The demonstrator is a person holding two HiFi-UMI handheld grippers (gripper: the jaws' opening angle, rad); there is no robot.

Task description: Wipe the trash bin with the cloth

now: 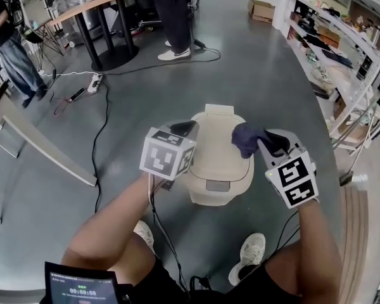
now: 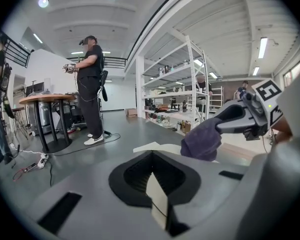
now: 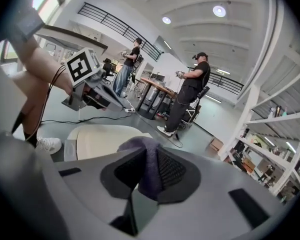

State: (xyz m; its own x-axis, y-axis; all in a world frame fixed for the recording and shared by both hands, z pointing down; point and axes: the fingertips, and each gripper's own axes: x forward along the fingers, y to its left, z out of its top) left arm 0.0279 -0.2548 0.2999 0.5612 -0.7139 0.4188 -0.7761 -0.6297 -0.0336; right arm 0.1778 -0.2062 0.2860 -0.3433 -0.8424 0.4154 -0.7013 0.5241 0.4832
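Observation:
A beige trash bin with a closed lid stands on the grey floor in front of my feet. My right gripper is shut on a dark purple cloth, which hangs over the lid's right side. In the right gripper view the cloth bulges out between the black pads, with the bin lid just beyond. My left gripper hovers at the lid's left edge, jaws together with nothing seen between them. The left gripper view shows the cloth in the right gripper across the lid.
Black cables trail over the floor to the left. A round table and a standing person are at the back. Another person stands far left. White shelving runs along the right. My shoe is near the bin.

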